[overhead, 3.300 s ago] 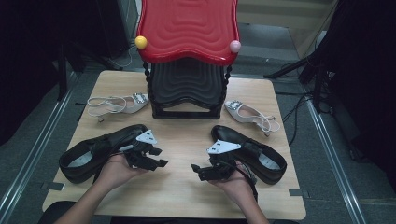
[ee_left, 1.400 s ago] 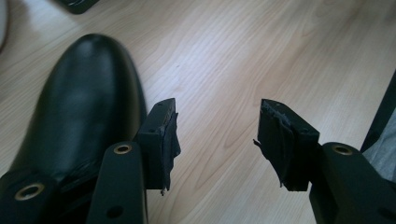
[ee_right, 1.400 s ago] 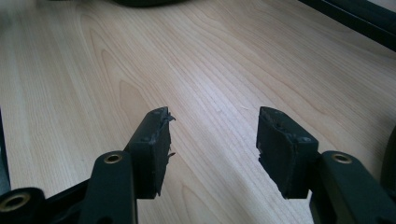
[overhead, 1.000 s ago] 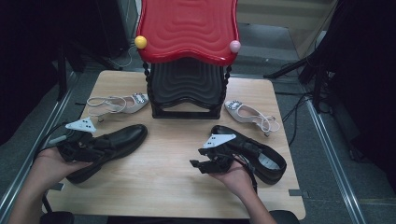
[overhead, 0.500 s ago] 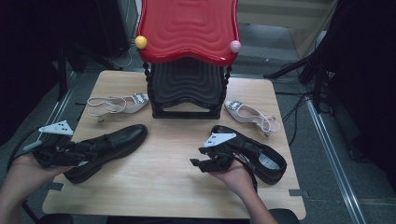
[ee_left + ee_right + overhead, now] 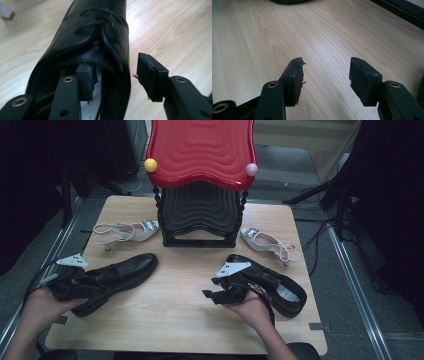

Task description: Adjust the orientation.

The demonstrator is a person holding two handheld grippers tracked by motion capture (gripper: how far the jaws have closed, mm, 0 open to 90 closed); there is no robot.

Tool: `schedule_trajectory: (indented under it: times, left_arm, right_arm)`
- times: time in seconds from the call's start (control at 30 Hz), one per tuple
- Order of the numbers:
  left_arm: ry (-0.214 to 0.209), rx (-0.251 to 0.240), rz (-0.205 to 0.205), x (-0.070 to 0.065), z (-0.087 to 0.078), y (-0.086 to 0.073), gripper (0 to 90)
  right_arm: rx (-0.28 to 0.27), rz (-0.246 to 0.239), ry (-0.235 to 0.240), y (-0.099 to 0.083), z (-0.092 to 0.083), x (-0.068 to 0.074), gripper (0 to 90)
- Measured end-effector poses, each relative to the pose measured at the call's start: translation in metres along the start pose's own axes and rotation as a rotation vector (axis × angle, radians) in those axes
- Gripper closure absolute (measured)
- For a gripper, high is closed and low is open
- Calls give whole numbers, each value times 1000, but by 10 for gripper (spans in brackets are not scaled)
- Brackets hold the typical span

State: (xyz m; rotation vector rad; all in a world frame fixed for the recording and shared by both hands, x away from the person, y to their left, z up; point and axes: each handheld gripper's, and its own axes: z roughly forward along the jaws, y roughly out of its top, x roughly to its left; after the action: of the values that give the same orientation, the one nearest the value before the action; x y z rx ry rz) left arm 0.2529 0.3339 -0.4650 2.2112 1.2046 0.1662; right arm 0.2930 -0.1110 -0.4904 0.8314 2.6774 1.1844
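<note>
Pale wooden desk (image 6: 190, 320): my left claw (image 6: 117, 80) straddles the left black shoe's (image 6: 117, 275) collar, closing, not yet pinching; next, squeeze. Right claw (image 6: 325, 80) gapes, idle.

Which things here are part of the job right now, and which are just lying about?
In the job:
- left black shoe, its side wall between the left claw jaws, which have just been closing
- left claw

Lying about:
- right black shoe
- two pale heeled sandals
- red and black rack
- right claw, open over bare table

Glossy black laced shoe (image 6: 112, 277) (upright) at table's left edge
</note>
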Motion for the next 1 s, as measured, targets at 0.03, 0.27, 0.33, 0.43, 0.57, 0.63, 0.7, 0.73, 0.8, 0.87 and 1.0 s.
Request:
schedule_trajectory:
  times: [0.03, 0.27, 0.33, 0.43, 0.57, 0.63, 0.7, 0.73, 0.8, 0.87, 1.0]
  left_arm:
    - [1, -4, -7, 0, 2, 0, 559]
    - [-42, 4, -14, -1, 13, 5, 740]
    - [-53, 4, -17, 0, 12, 6, 789]
    - [-62, -8, -37, -2, 10, 10, 814]
    - [-76, -50, -40, -7, 5, 16, 819]
    - [-89, -52, -47, -9, 5, 18, 820]
    - [-91, -56, -37, -14, 5, 23, 820]
    - [-84, -54, -25, -18, 7, 26, 819]
    - [-91, -52, -10, -28, 12, 35, 819]
    - [-103, -52, -12, -31, 14, 38, 819]
    - [-126, -57, 3, -42, 25, 52, 818]
  right_arm:
    - [2, -2, -2, 0, 0, 0, 460]
    - [9, -10, 2, 0, 3, 0, 463]
    - [9, -12, 1, 0, 3, 1, 465]
    - [5, -7, 3, 0, 2, 0, 471]
    - [4, -4, 1, 0, 1, 0, 470]
    - [4, -1, 0, 0, 1, 1, 470]
    - [4, 0, -2, 0, 0, 1, 470]
    - [3, 0, -1, 0, 0, 1, 469]
    - [3, 1, -5, -1, -1, 1, 468]
    - [2, 2, -7, -1, -1, 1, 469]
    - [-9, 7, -13, -3, -5, -1, 468]
